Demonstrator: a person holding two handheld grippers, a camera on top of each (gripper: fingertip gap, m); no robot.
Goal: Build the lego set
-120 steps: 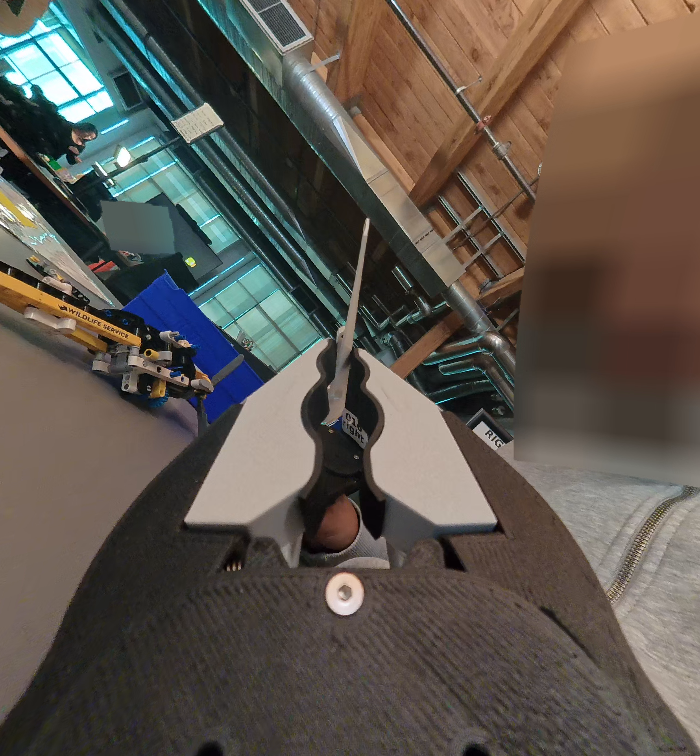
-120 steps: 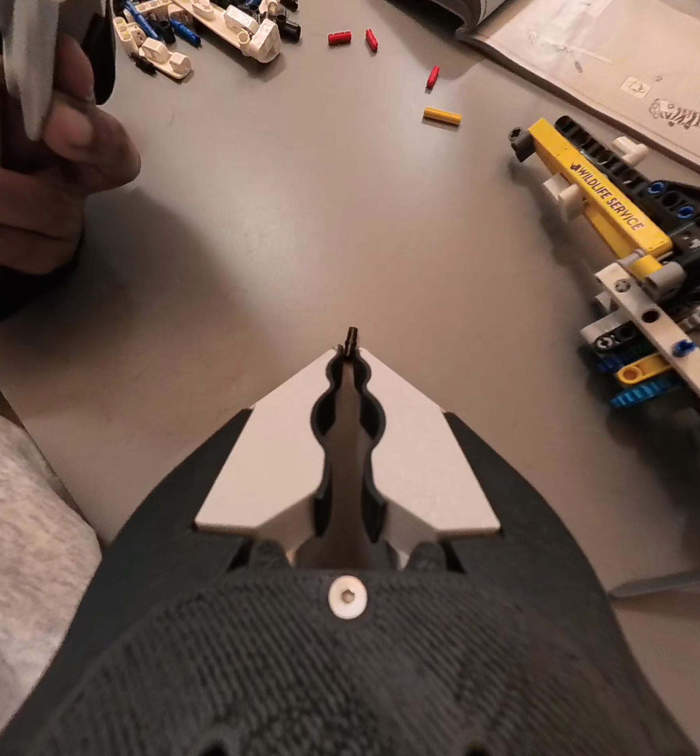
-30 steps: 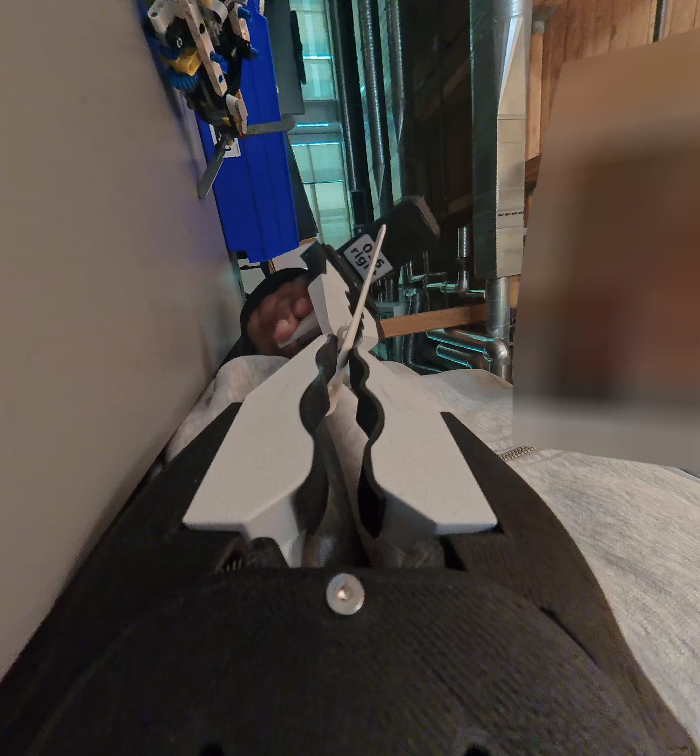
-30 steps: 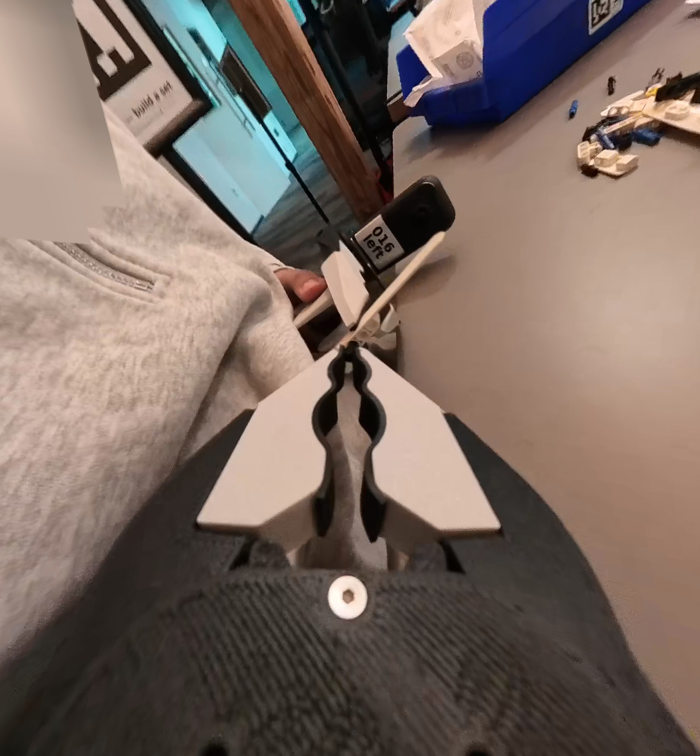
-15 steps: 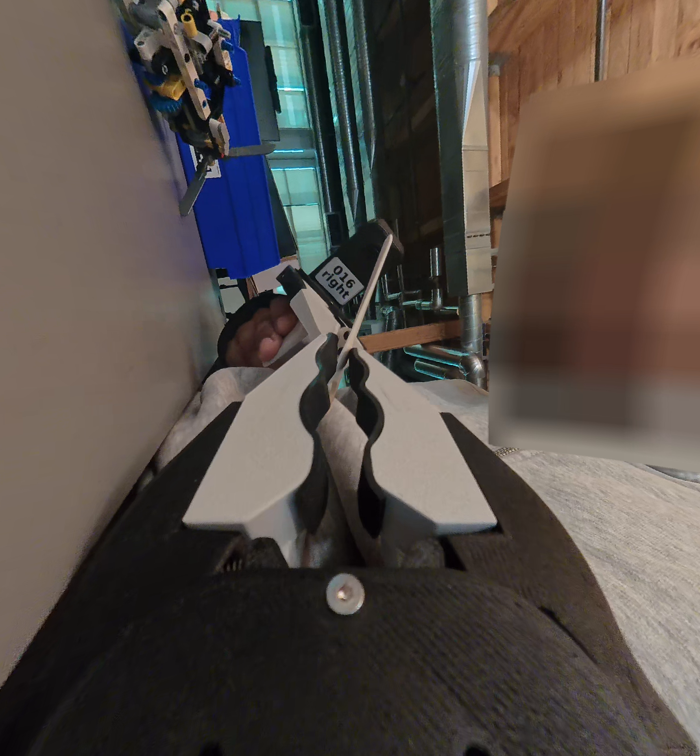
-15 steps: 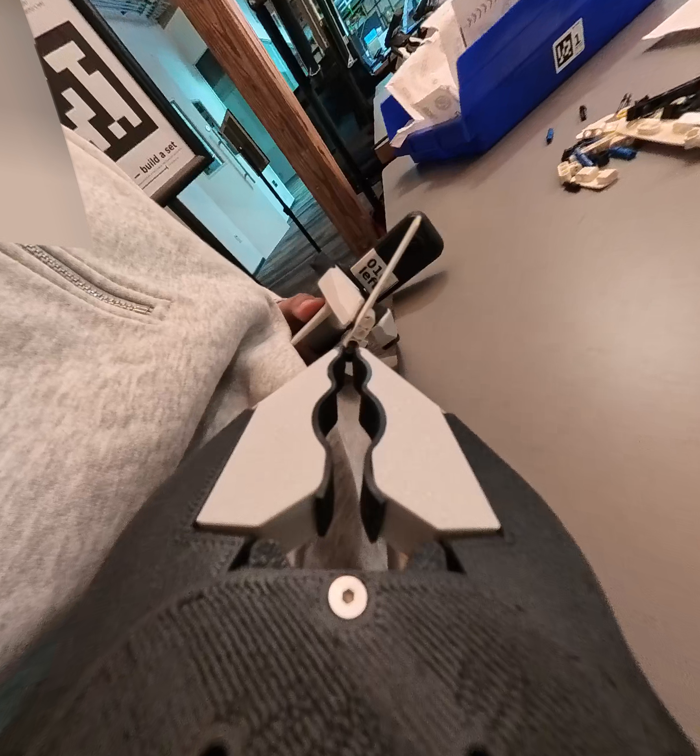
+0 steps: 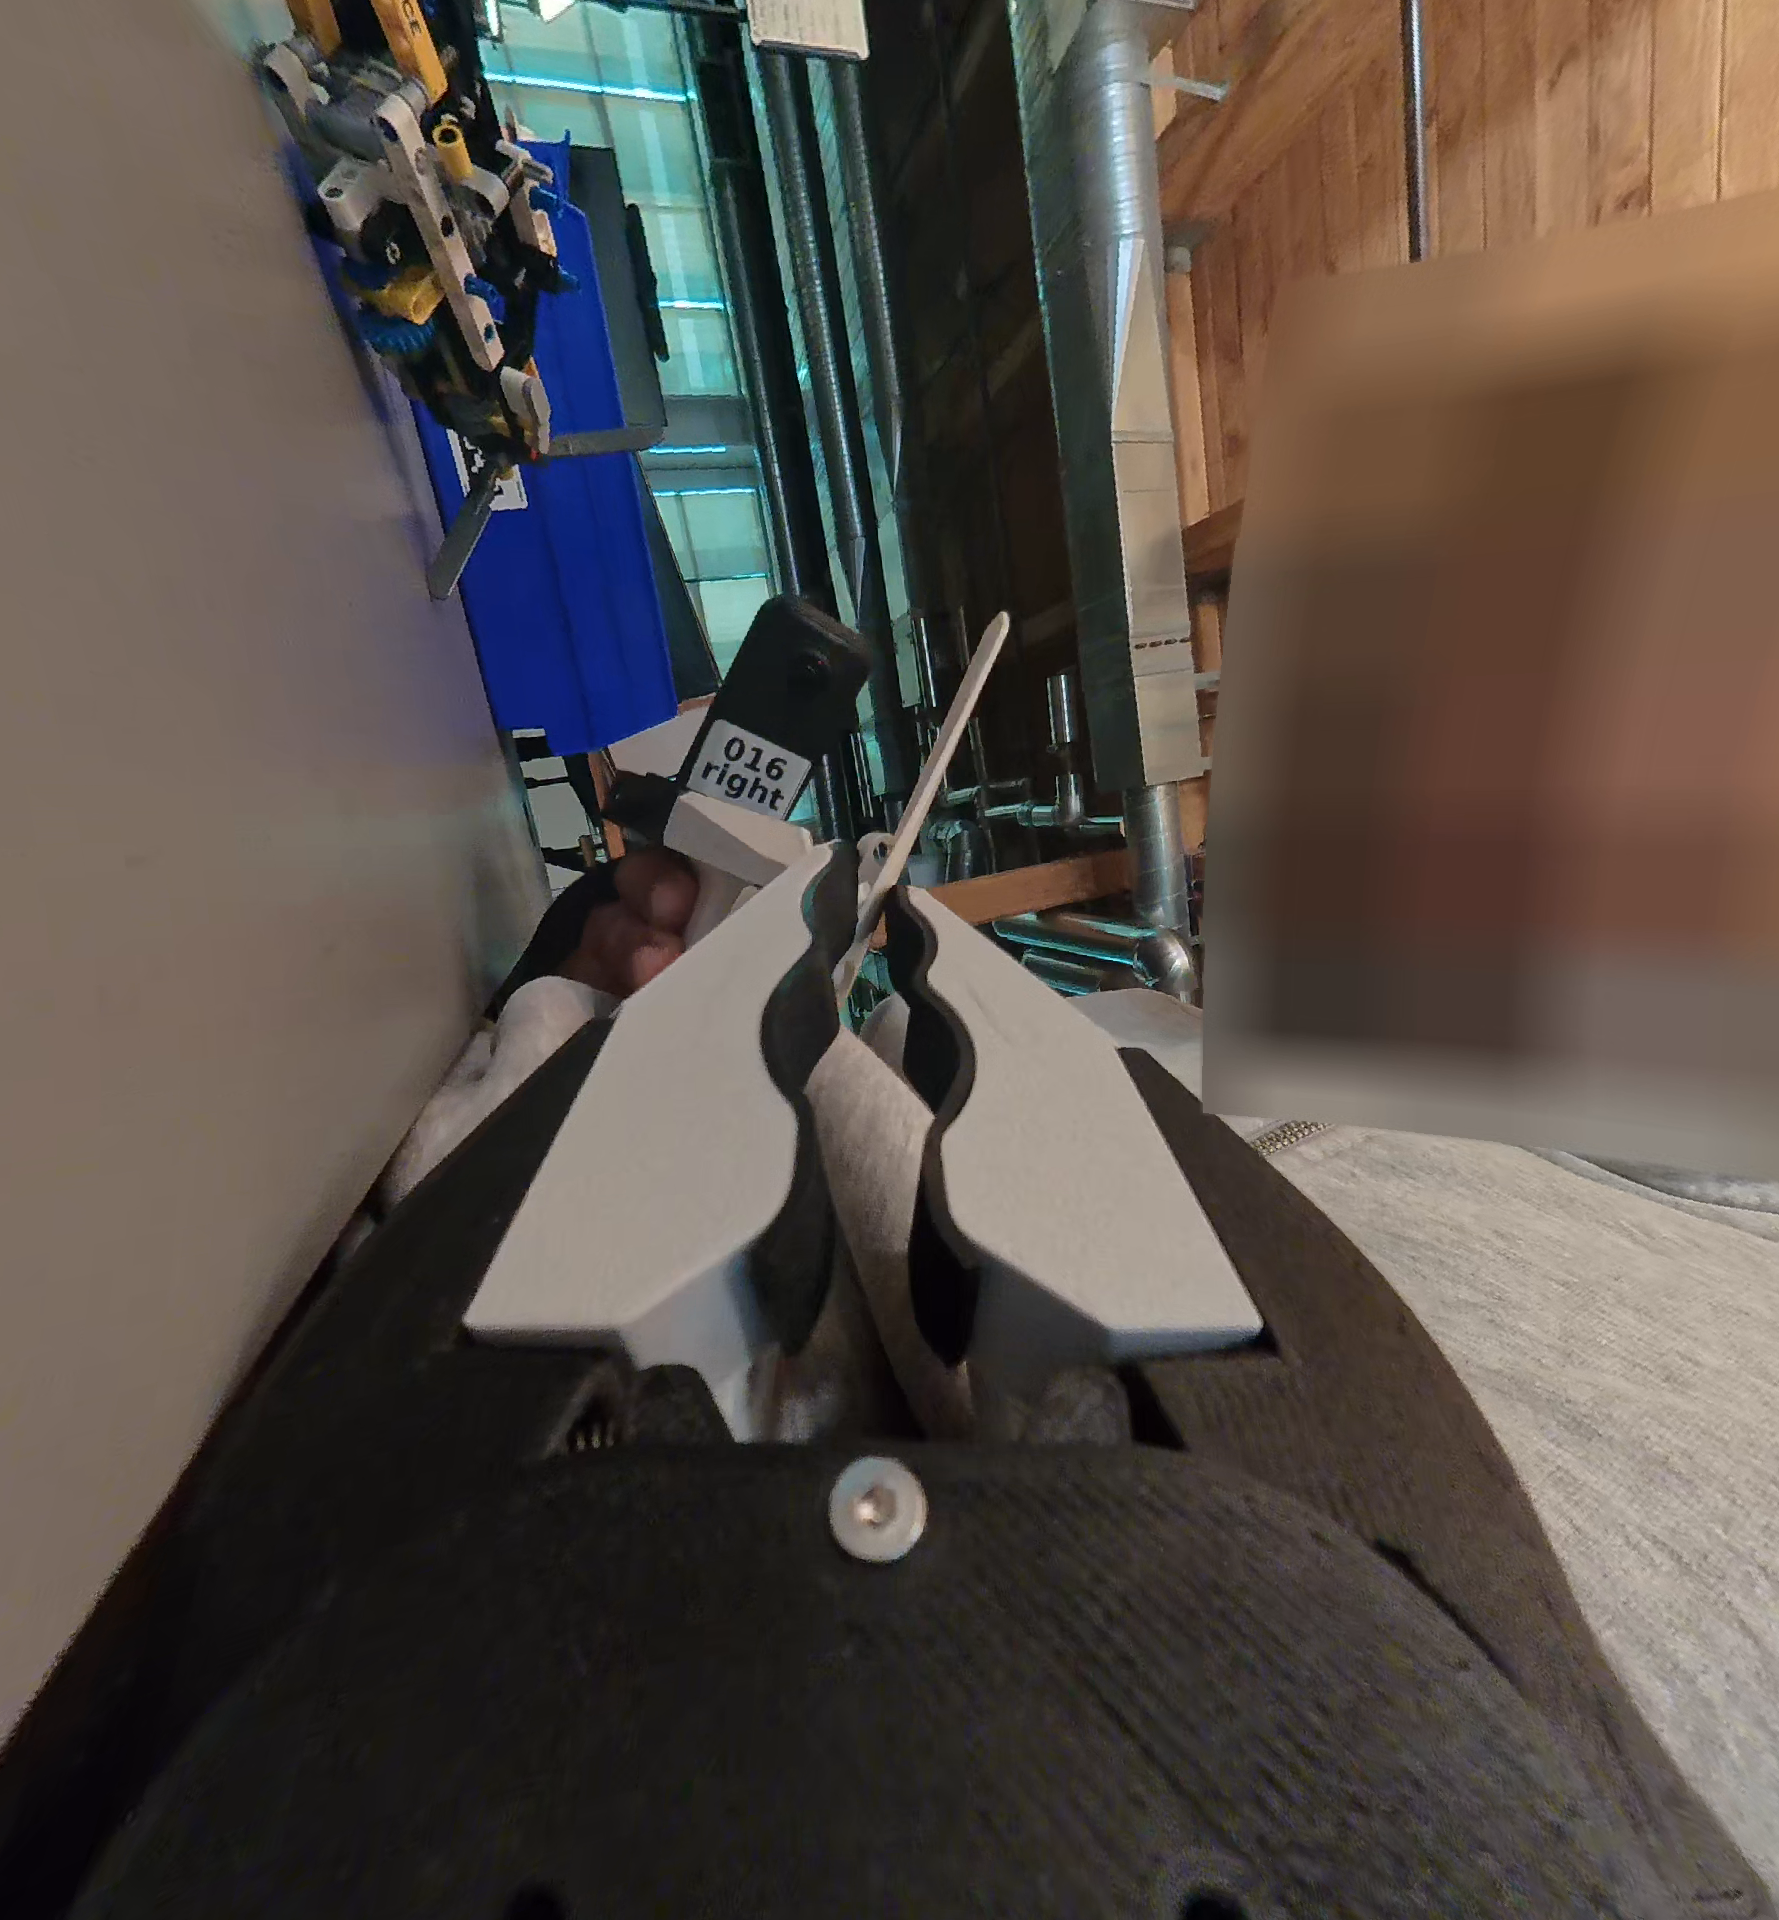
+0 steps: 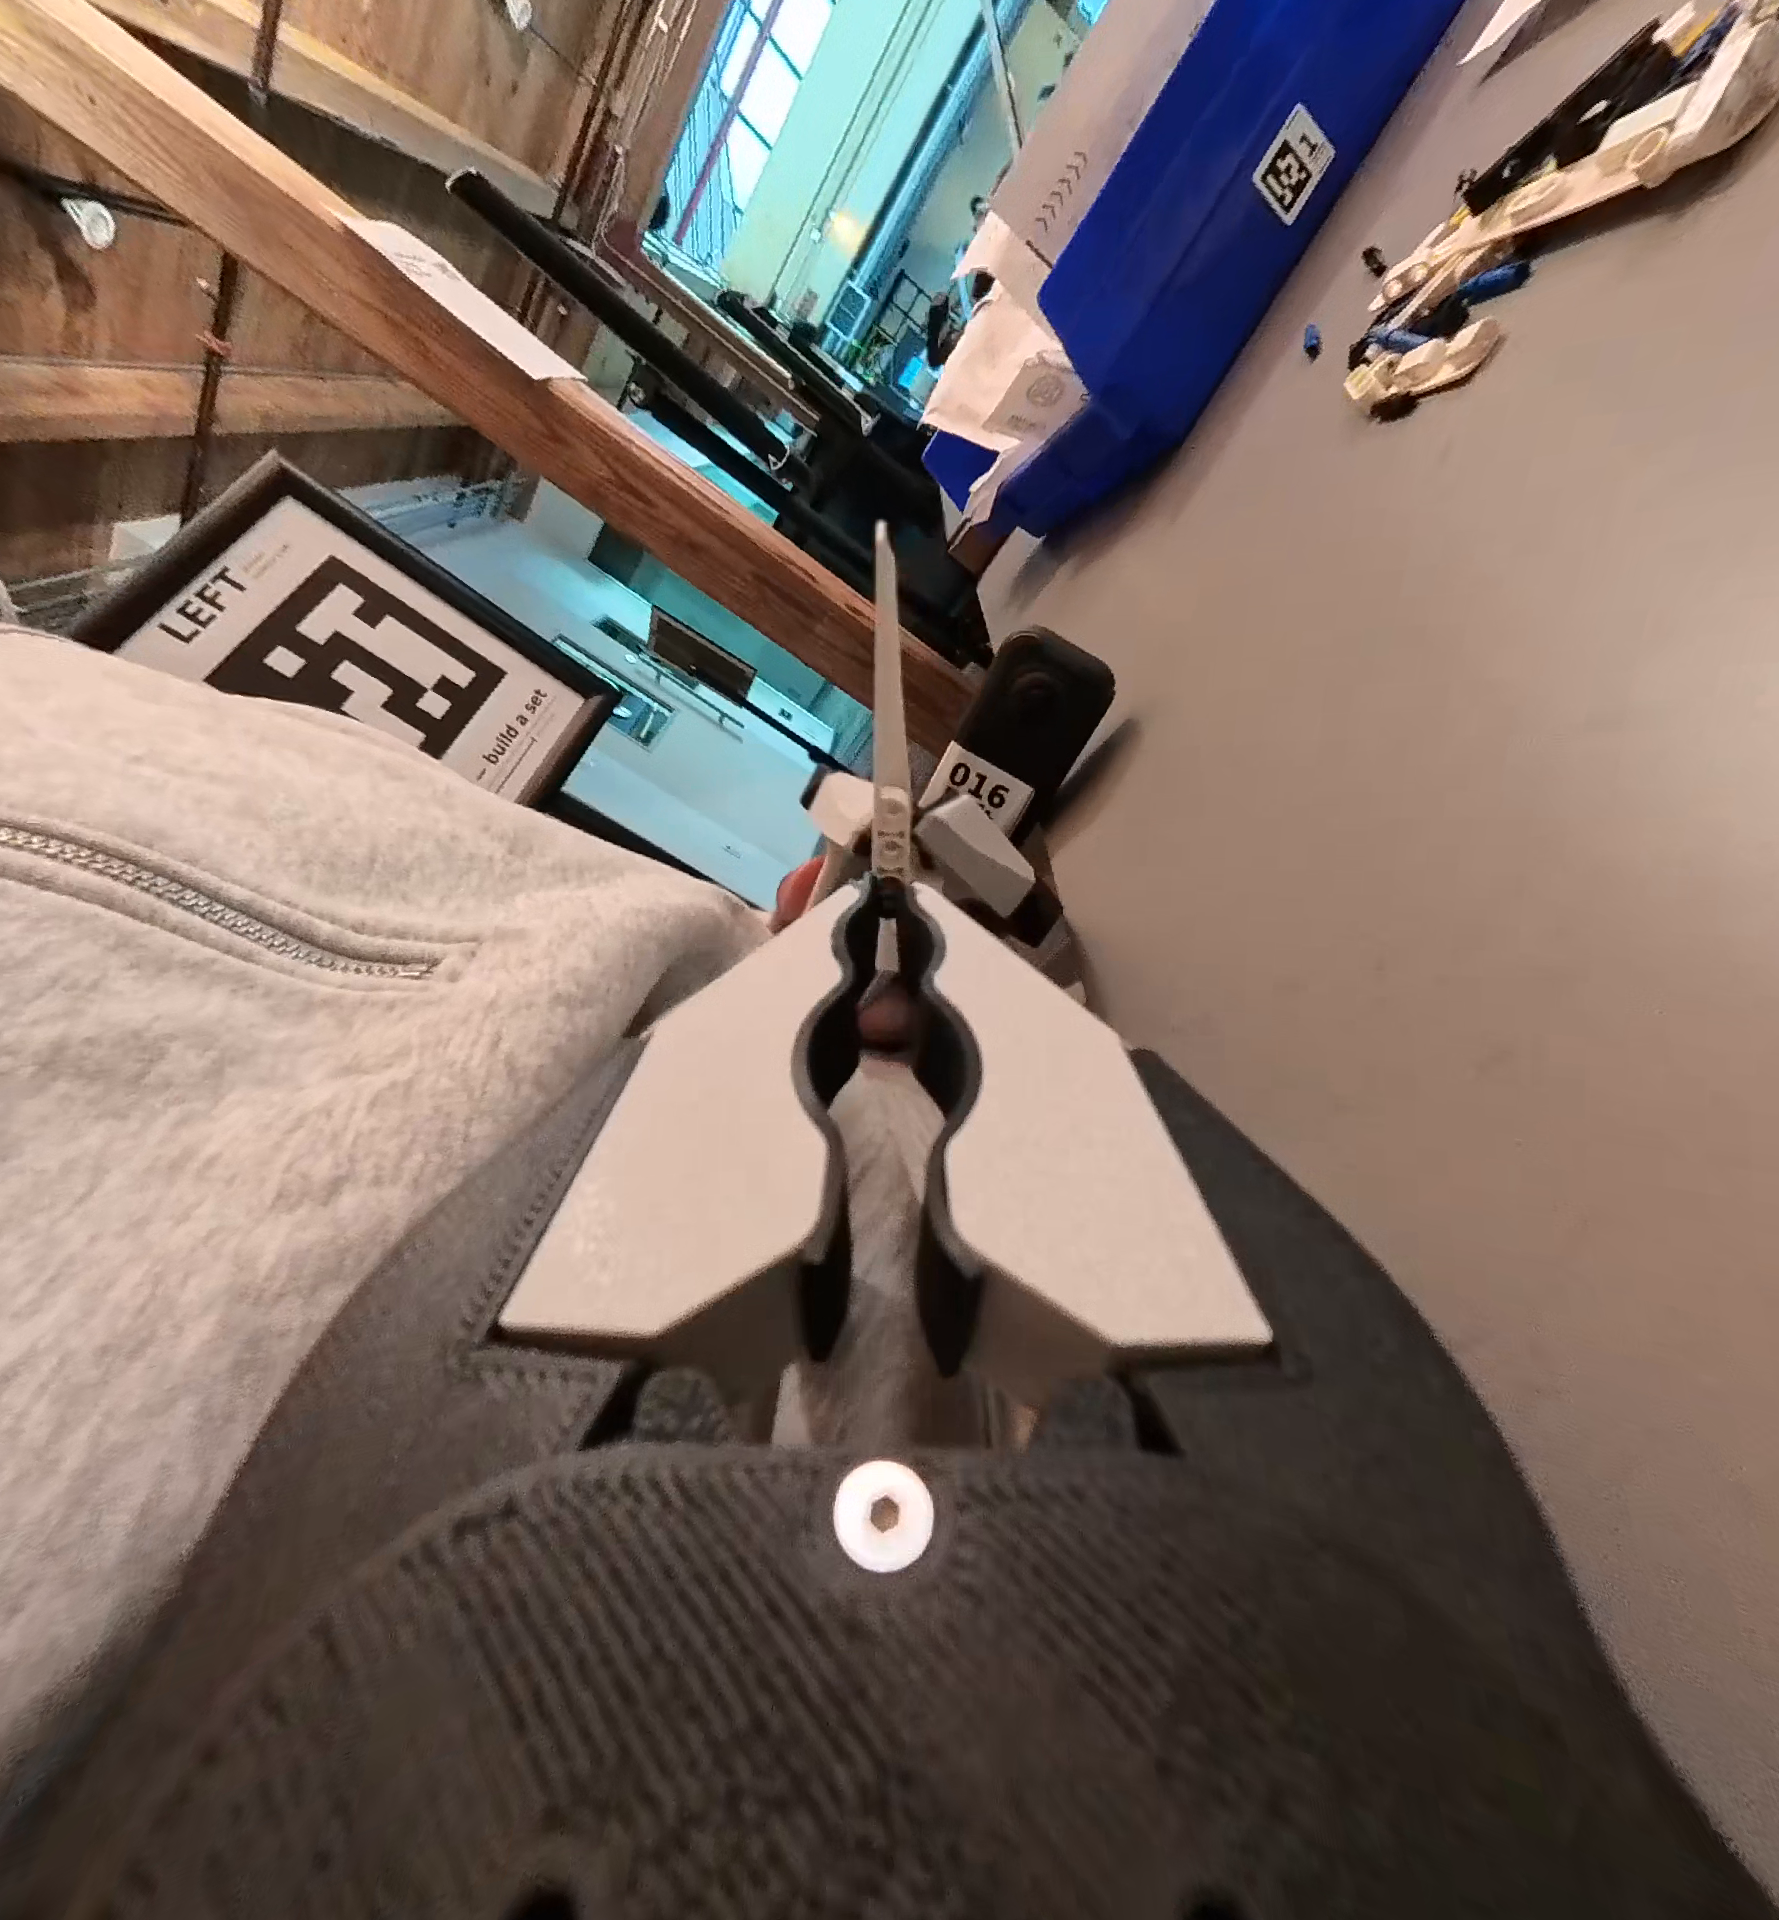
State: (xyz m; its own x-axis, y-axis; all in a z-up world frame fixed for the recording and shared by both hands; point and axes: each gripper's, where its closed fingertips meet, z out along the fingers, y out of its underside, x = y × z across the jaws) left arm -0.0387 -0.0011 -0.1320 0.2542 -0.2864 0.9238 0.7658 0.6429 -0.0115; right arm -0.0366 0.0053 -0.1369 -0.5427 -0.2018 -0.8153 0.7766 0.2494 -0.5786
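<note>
My left gripper [image 7: 869, 904] is shut on the lower end of a long thin light grey blade [image 7: 952, 727], which slants up and to the right. My right gripper [image 8: 883, 906] is shut, with a small black pin at its tips that is mostly hidden. Its tips meet the holed end of the blade [image 8: 883, 665], which stands upright in the right wrist view. The two grippers face each other tip to tip, off the table's near edge. The left gripper [image 8: 978, 842] shows just behind the blade, and the right gripper [image 7: 739, 831] shows beyond my left fingers. The yellow, white and black lego model [image 7: 417, 239] lies farther off on the table.
The grey table [image 8: 1487, 935] runs along one side. A blue bin [image 8: 1176, 239] stands at its far end, with several loose white and black lego parts [image 8: 1436, 343] nearby. The person's grey zip sweatshirt [image 8: 189, 987] is close beside both grippers. A framed sign [image 8: 345, 665] stands behind. Less than 4 cm separates the two grippers' tips.
Both grippers have swung away from the table and turned to face each other. The right gripper's tips have come up to the blade's end, and the blade now stands upright in the right wrist view.
</note>
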